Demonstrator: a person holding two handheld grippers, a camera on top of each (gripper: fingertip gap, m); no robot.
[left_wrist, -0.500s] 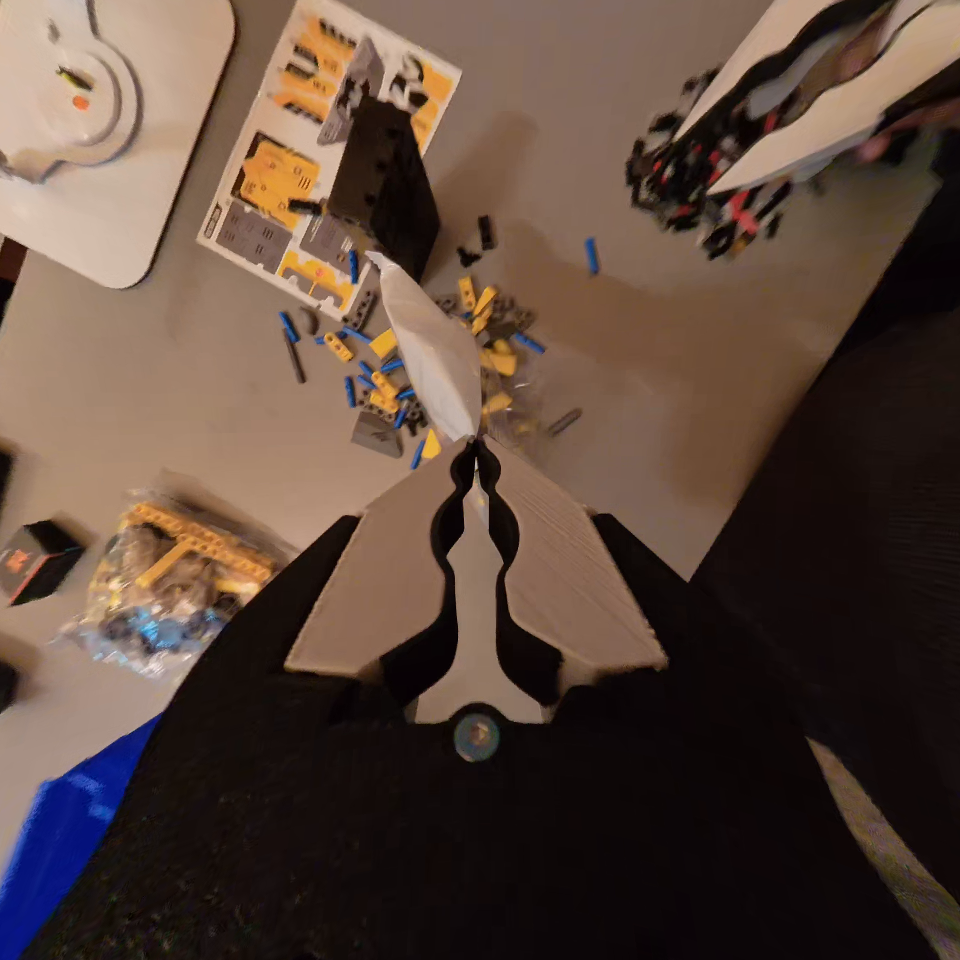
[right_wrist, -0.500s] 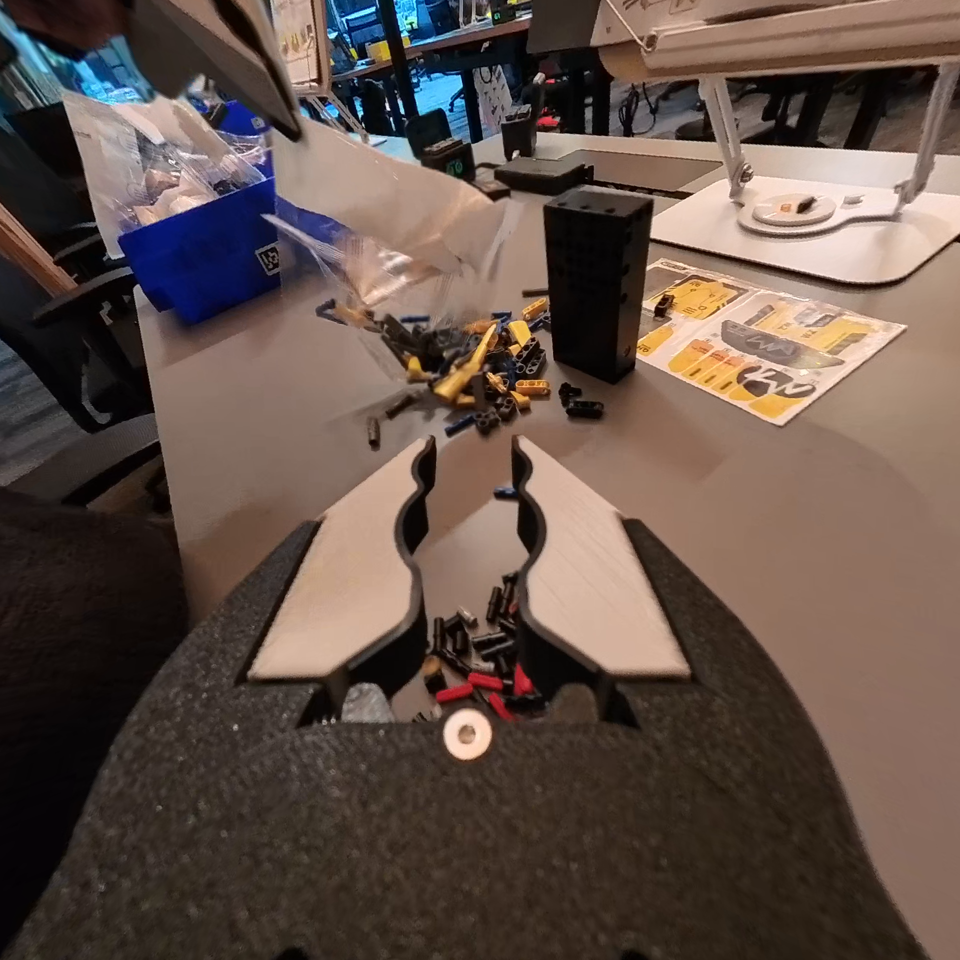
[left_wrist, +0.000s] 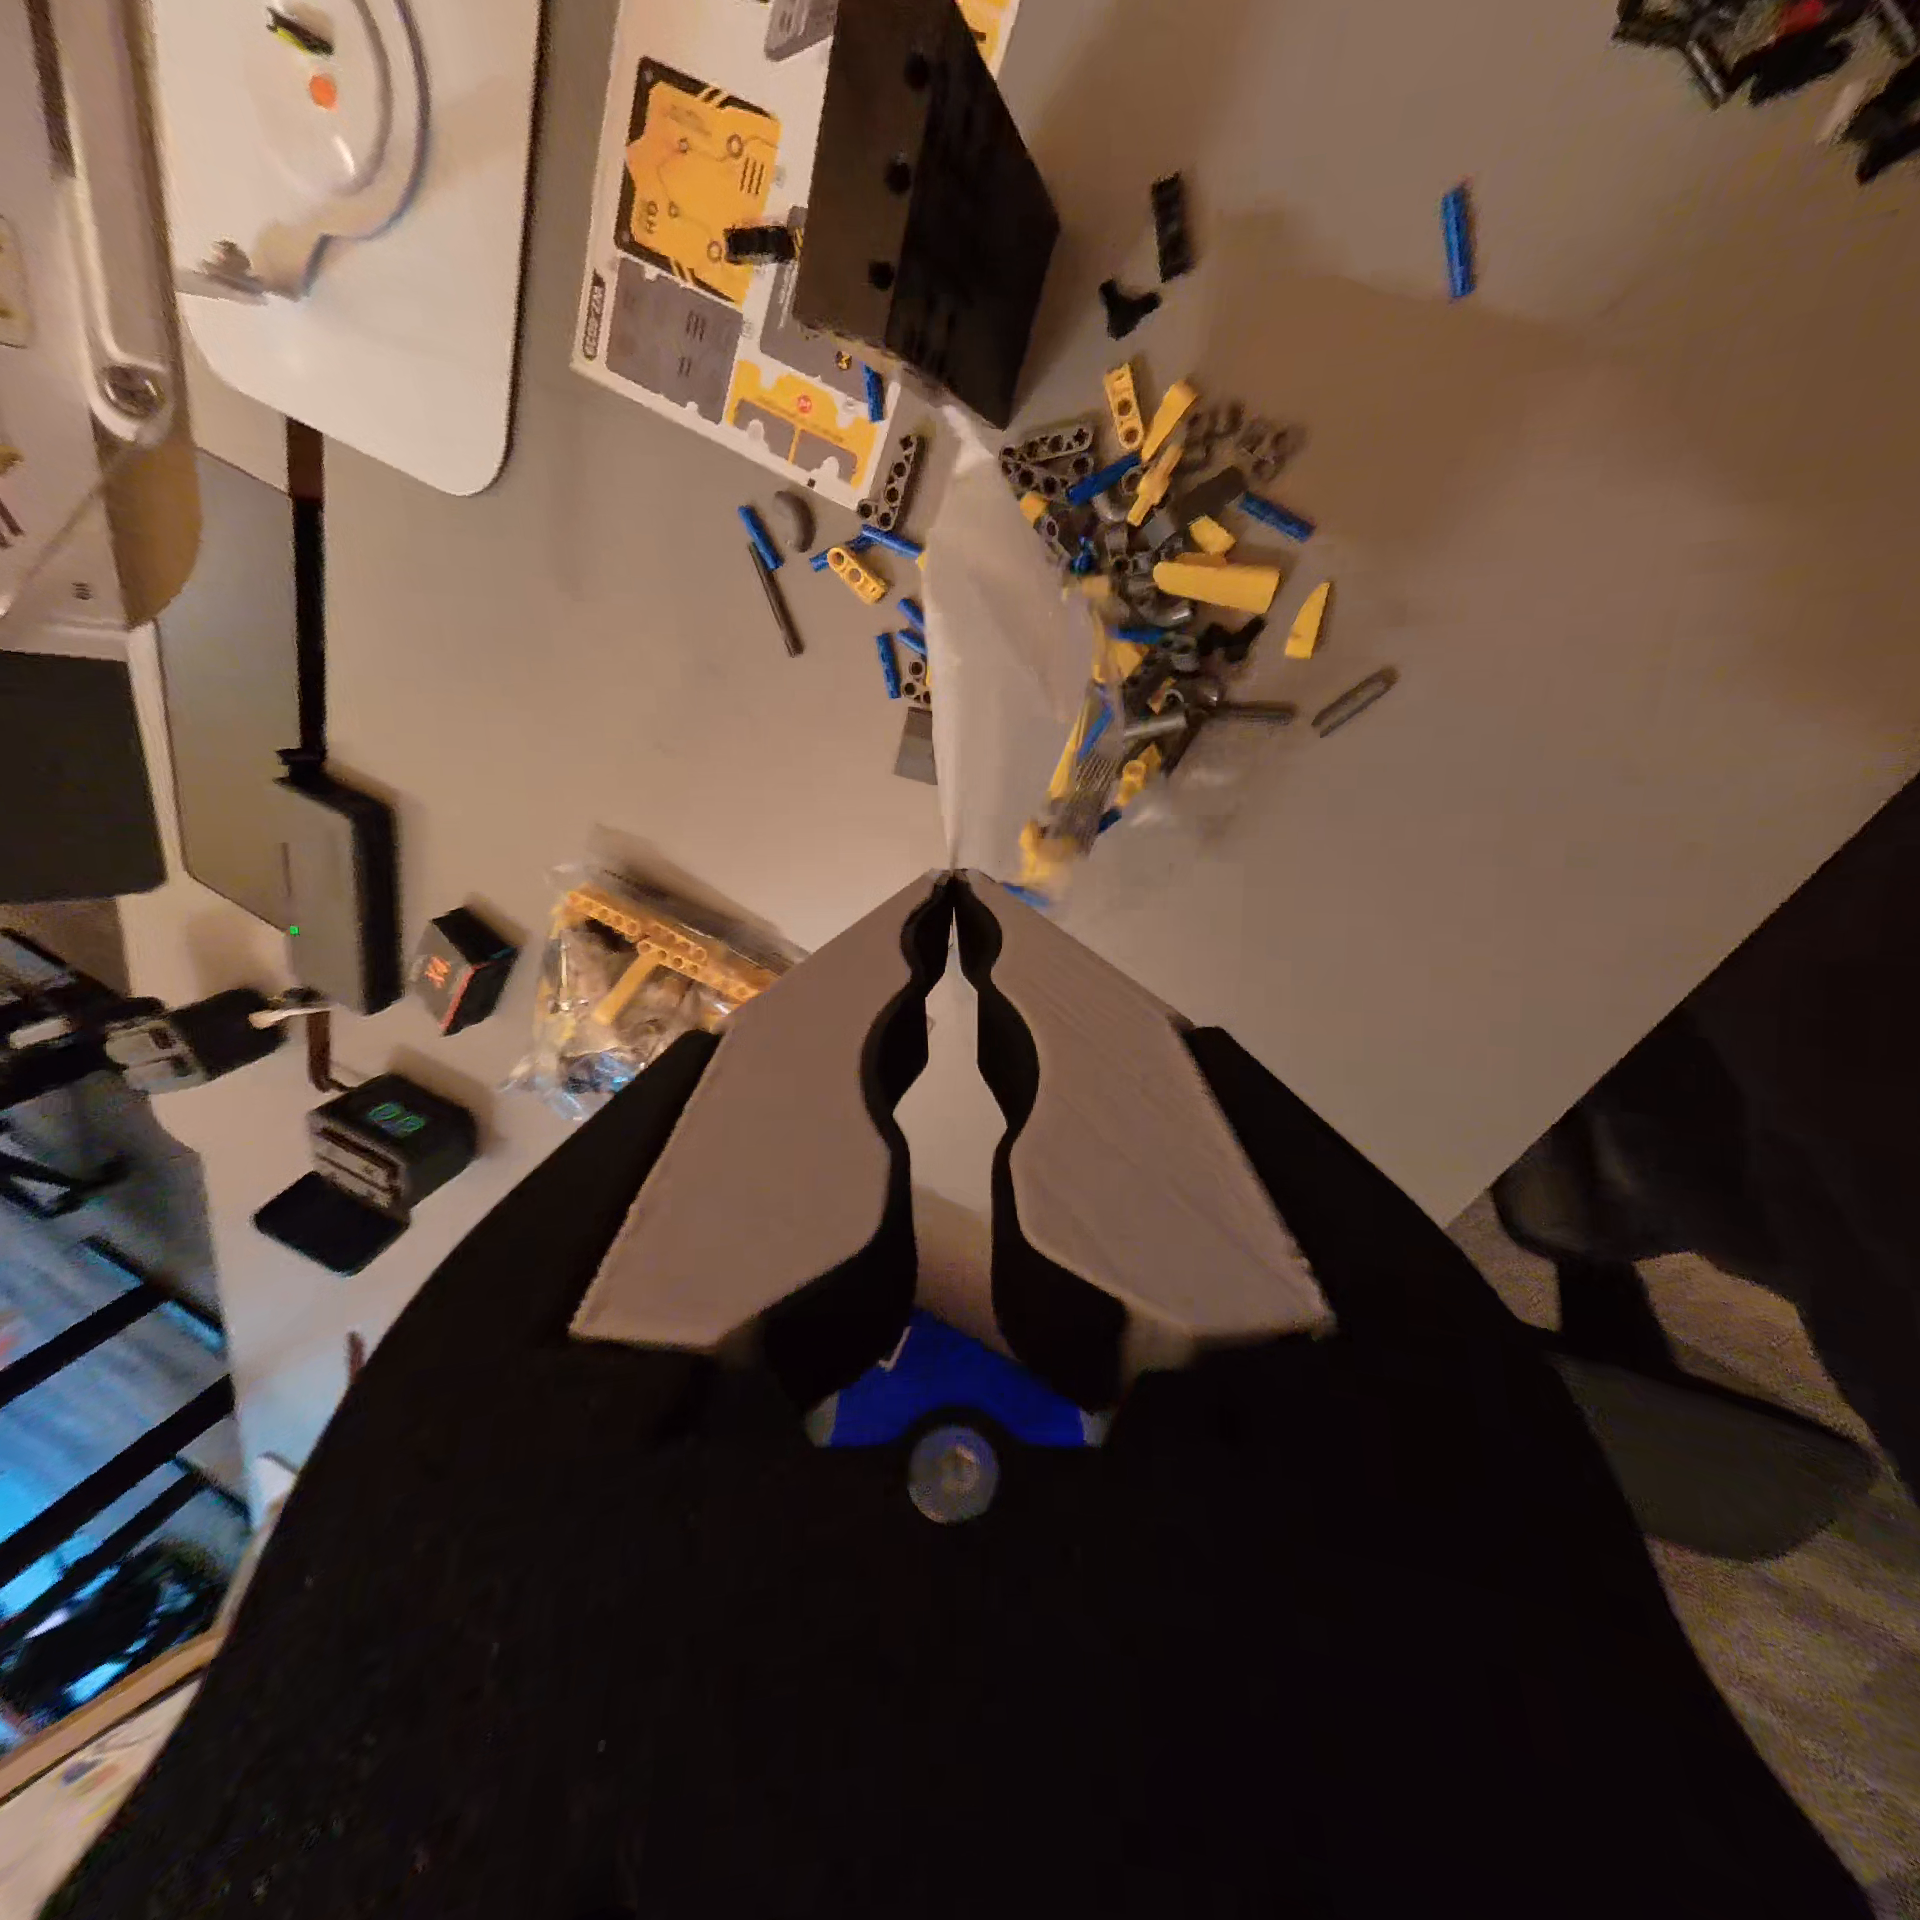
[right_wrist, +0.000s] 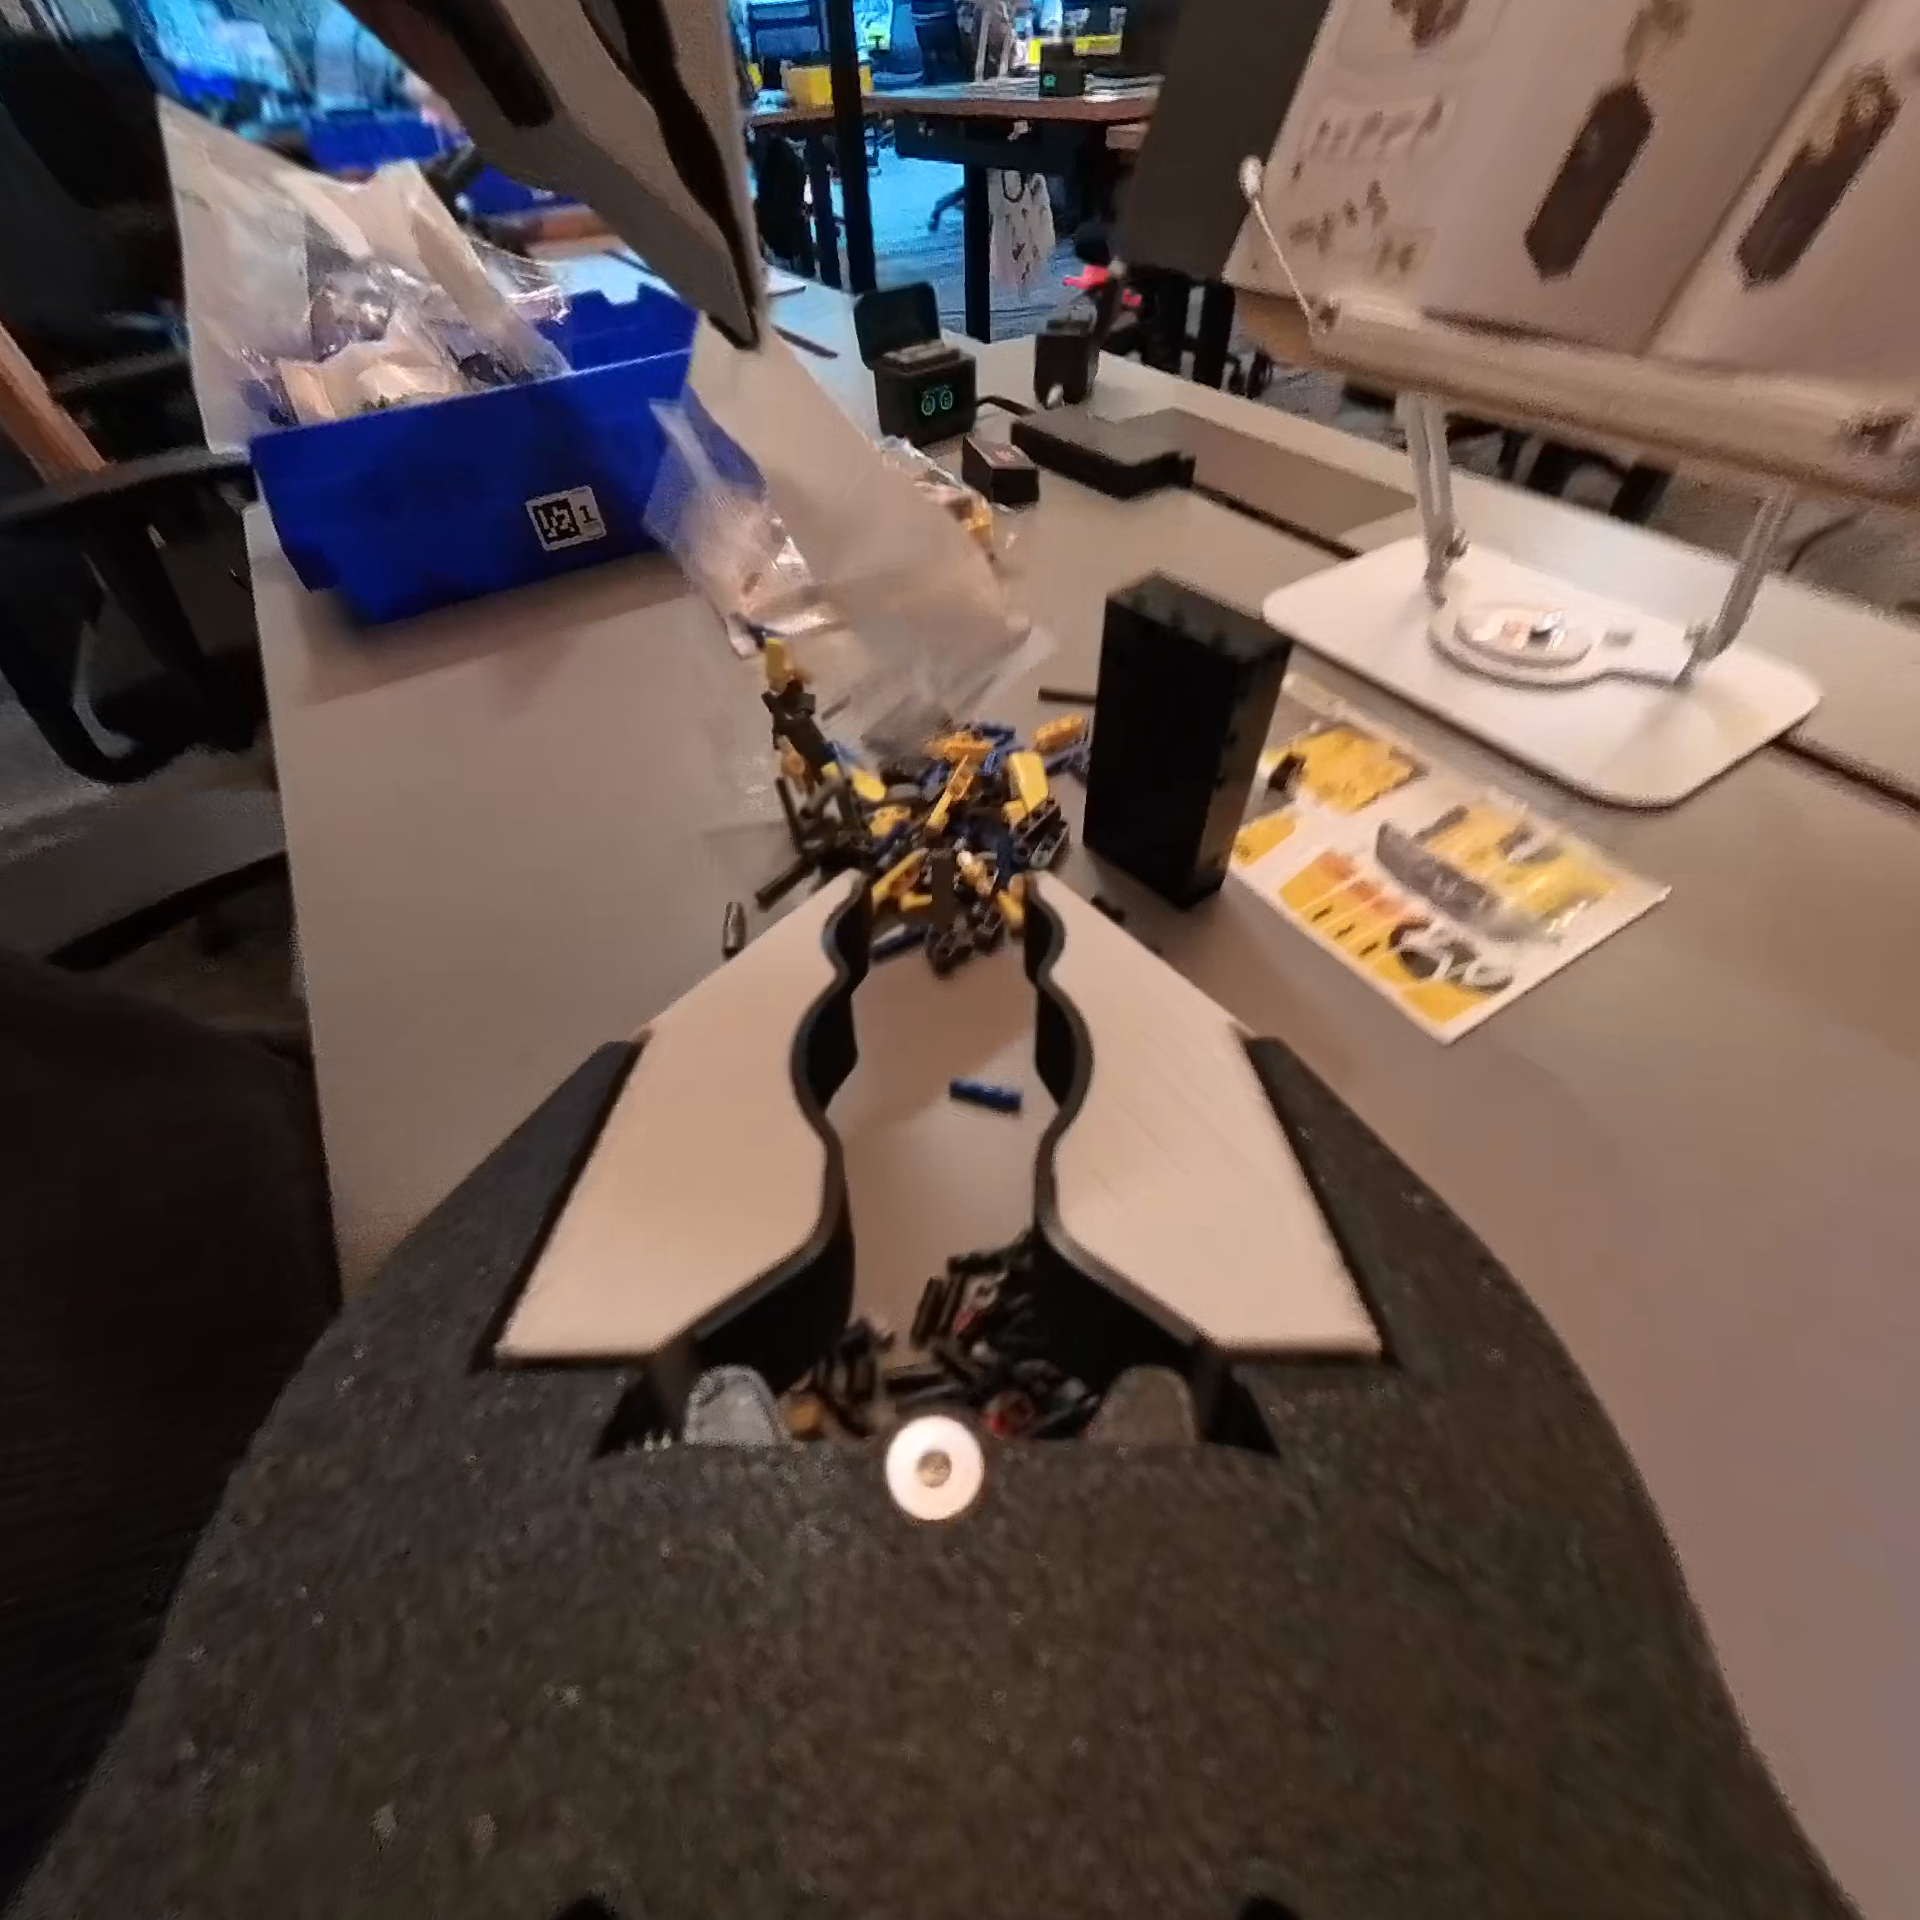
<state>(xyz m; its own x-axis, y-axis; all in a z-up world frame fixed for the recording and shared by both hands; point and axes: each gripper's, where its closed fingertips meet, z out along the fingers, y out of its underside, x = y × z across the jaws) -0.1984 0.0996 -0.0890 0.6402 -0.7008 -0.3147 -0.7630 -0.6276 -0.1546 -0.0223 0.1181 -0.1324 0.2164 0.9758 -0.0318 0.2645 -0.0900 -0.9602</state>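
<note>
My left gripper (left_wrist: 951, 883) is shut on a corner of a clear plastic bag (left_wrist: 997, 644) and holds it up above the grey table (left_wrist: 1455, 831). The bag hangs open end down, and small pieces spill from it. Under it lies a pile of yellow, blue and grey building pieces (left_wrist: 1164, 551). In the right wrist view the left gripper (right_wrist: 644, 156) is at the top with the bag (right_wrist: 831, 540) hanging over the pile (right_wrist: 935, 800). My right gripper (right_wrist: 951, 888) is open and empty, low over the table, its tips just short of the pile.
A tall black block (right_wrist: 1184, 738) stands right of the pile on a yellow sticker sheet (right_wrist: 1444, 883). A blue bin (right_wrist: 468, 488) with bags is at far left. A white stand (right_wrist: 1538, 665) is at right. A sealed bag of pieces (left_wrist: 644, 977) and small black-red pieces (right_wrist: 966, 1340) lie nearby. The gap from one gripper's tips to the other's is roughly 20 cm. Between my right fingertips and the tall black block (right_wrist: 1184, 738) there is roughly 12 cm. Look for it in the left wrist view (left_wrist: 985, 159) too.
My left gripper has lifted the bag higher and pulled back, and more pieces have dropped onto the pile. My right gripper has moved forward towards the pile, still open.
</note>
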